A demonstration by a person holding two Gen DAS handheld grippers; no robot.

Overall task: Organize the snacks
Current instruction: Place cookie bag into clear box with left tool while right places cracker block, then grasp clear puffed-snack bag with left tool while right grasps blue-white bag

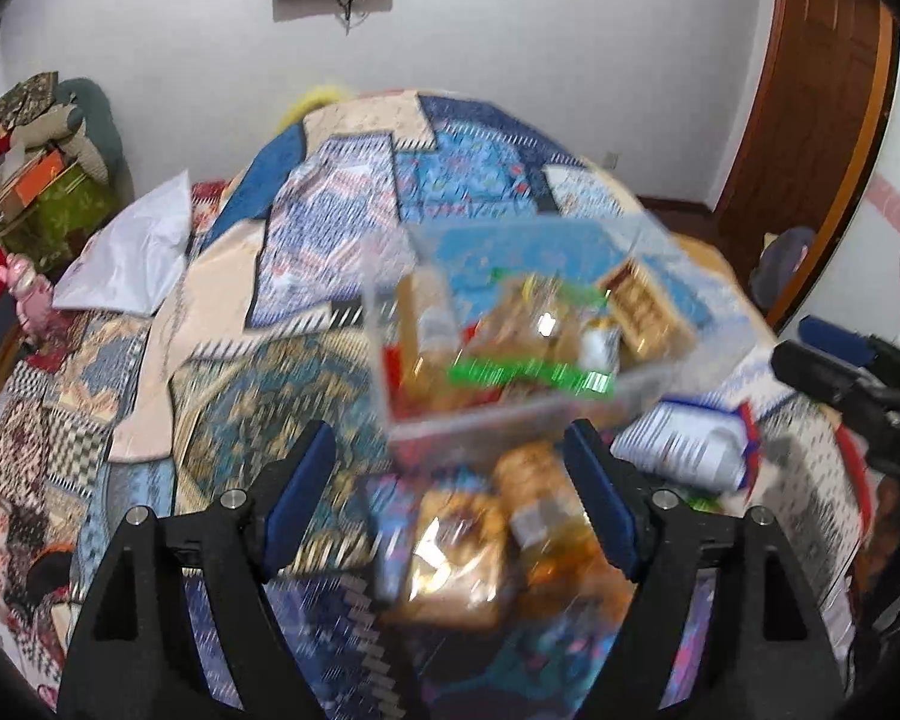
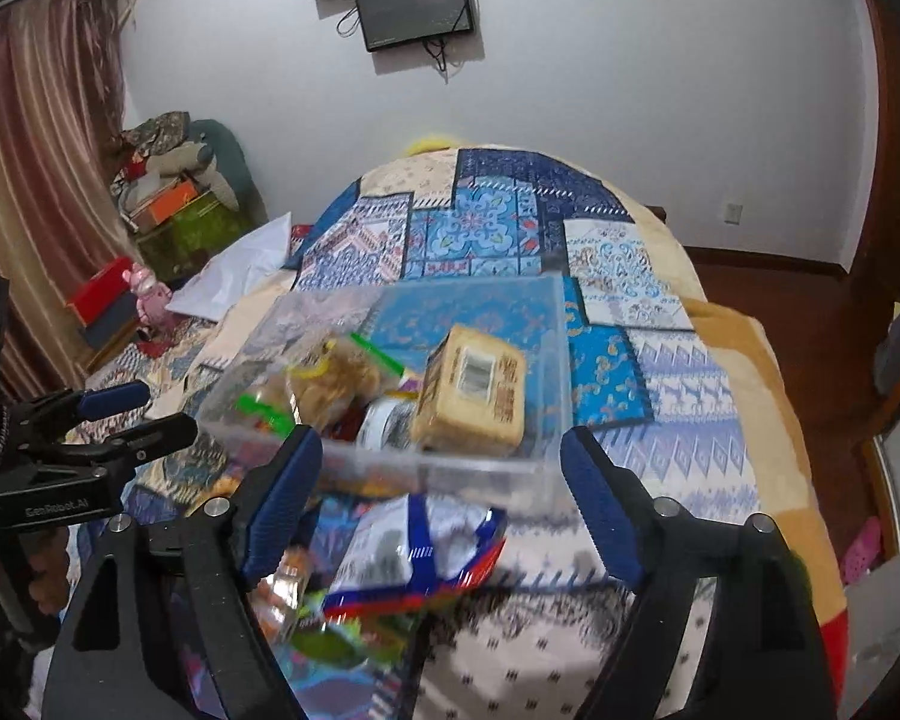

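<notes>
A clear plastic bin (image 1: 510, 423) (image 2: 390, 468) stands on the patchwork bedspread. It holds a tan box with a barcode (image 2: 474, 396) (image 1: 648, 315), a bag with a green zip strip (image 2: 330, 378) (image 1: 534, 354) and a small white tub (image 2: 384, 420). Loose snacks lie in front of the bin: a white, blue and red packet (image 2: 414, 552) (image 1: 690, 438), golden bags (image 1: 456, 552) and a green packet (image 2: 342, 636). My left gripper (image 1: 450, 462) (image 2: 147, 414) is open above the golden bags, holding nothing. My right gripper (image 2: 444, 456) (image 1: 810, 351) is open over the white packet, not touching it.
The bedspread (image 2: 660, 372) covers the whole bed. A white pillow (image 1: 132, 252) and a pink toy (image 1: 27, 294) lie at the left, beside a pile of boxes and clothes (image 2: 174, 192). A wooden door (image 1: 822, 120) is at the right, and screens (image 2: 414, 6) hang on the far wall.
</notes>
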